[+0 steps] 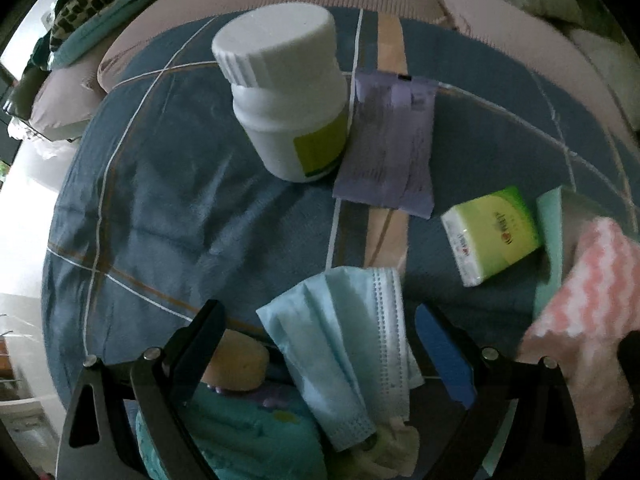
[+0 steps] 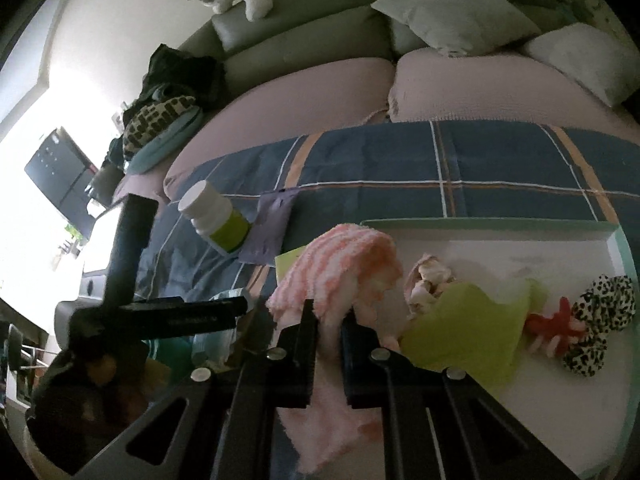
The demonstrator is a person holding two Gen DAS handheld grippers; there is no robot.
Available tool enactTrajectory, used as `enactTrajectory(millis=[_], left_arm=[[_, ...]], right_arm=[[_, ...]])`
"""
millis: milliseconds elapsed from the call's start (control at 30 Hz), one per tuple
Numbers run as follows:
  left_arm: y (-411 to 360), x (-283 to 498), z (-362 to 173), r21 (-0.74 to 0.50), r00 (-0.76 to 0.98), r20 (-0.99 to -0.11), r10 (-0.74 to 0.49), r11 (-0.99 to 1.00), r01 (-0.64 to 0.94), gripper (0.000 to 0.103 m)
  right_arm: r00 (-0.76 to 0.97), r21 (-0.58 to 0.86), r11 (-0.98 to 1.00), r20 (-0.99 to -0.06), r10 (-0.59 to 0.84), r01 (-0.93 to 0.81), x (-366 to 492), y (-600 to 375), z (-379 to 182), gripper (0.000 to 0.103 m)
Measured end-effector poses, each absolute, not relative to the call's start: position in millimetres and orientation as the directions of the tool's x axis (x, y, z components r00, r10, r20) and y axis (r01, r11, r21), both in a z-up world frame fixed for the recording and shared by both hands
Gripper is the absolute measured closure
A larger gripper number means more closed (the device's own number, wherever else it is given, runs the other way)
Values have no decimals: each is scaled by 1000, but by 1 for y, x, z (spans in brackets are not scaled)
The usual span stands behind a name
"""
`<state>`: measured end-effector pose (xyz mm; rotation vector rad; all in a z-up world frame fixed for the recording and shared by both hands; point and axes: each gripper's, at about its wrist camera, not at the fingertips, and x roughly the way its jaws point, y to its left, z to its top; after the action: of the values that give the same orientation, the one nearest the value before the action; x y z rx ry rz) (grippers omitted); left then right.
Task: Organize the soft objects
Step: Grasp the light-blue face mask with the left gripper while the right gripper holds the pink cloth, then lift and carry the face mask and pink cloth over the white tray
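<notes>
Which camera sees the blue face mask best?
The left wrist view. There the blue face mask lies in plain sight on the plaid blanket, between the open fingers of the left gripper, pleats and edge showing. In the right wrist view I cannot pick the mask out.

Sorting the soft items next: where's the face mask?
Left wrist view: face mask lies between the open left gripper's fingers, on the bedspread below the bottle.
</notes>
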<state>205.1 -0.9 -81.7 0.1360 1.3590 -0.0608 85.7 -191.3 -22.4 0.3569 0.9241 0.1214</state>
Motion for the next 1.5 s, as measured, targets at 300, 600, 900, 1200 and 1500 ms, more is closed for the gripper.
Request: enactTrajectory(millis=[300,600,900,1200,1500], left_arm=[[-23,216,-91,143,189,-975,117,981,130,20],[-63,224,-92,211,247,-954,169,965,156,73],[-81,212,-91,186,300,-943,142,975,122,92],[-91,190,-43,138,412,-906,93,987,82,94],[-104,163,29,62,551,-834,-36,985,159,94]], right_arm=[[613,396,916,-740,278,62,83,-201,-20,92],[637,450,887,-714,291,100,76,-222,-16,92],[651,492,861,-697,300,130,71,-239,-14,92],[672,519,842,-677,300,148,68,-253,-10,92],[706,516,835,-662,249,189,57,-273,1,92]])
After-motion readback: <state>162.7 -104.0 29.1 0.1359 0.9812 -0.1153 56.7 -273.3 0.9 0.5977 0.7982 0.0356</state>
